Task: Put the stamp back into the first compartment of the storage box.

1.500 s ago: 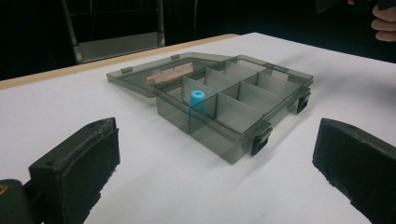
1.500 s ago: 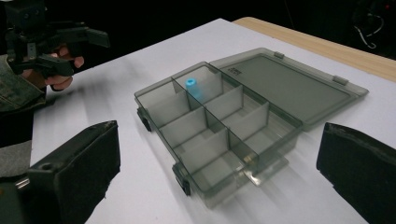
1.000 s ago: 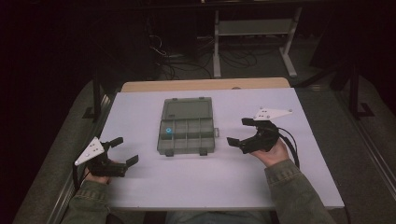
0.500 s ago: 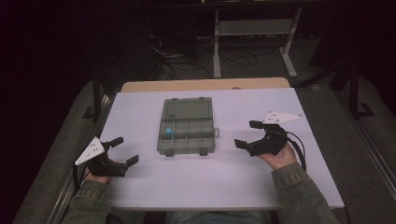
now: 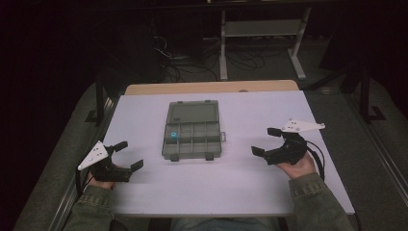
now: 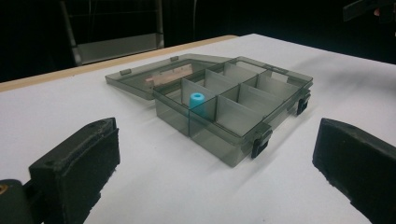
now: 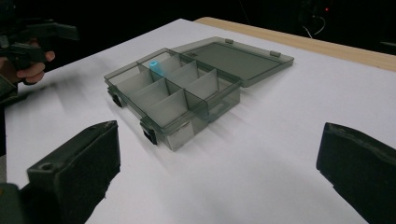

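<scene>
A smoky clear compartment box [image 5: 192, 130] [image 6: 233, 105] [image 7: 177, 91] lies open mid-table, its lid folded flat on the far side. A small blue cylinder [image 5: 172, 134] [image 6: 196, 103] [image 7: 155, 66] stands in the far left compartment. My left gripper [image 5: 129, 155] [image 6: 215, 163] rests at the table's left front, open and empty, aimed at the box. To the right of the box my right gripper [image 5: 266, 141] [image 7: 219, 163] is held open and empty, apart from the box.
The white table top [image 5: 240, 183] has a wooden strip [image 5: 211, 87] along its far edge. Beyond it, in the dark, stand a metal frame [image 5: 260, 29] and floor cables [image 5: 187, 62]. The left hand and gripper [image 7: 28, 46] appear far off in the right gripper view.
My right gripper has drifted right and slightly toward the front, away from the box. The left gripper and the box have stayed put.
</scene>
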Tool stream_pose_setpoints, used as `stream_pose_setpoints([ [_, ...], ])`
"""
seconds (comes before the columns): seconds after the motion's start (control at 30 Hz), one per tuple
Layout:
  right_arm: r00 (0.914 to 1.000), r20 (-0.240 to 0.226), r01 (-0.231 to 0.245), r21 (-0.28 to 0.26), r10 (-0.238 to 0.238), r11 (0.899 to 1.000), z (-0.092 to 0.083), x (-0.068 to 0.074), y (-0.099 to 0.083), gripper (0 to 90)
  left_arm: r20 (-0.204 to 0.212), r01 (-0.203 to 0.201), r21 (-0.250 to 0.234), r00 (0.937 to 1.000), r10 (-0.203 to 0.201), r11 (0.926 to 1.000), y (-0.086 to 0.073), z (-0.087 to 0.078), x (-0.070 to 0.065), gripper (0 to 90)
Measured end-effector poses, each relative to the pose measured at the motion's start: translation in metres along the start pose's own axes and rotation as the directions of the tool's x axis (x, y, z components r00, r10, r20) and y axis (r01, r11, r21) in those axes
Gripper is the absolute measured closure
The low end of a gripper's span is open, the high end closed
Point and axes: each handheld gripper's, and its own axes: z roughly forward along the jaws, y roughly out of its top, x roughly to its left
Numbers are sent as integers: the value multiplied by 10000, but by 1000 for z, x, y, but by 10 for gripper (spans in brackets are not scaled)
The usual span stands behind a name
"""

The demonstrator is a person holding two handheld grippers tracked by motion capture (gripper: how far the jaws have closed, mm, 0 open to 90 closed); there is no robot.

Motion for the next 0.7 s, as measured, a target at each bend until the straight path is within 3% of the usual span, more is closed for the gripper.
stream_pose_setpoints([
  [0.7,9979,475,-426,-271,438,9987,-29,-9,-42,0,36,-75,-13,10000,75,10000,0,0,0,3],
])
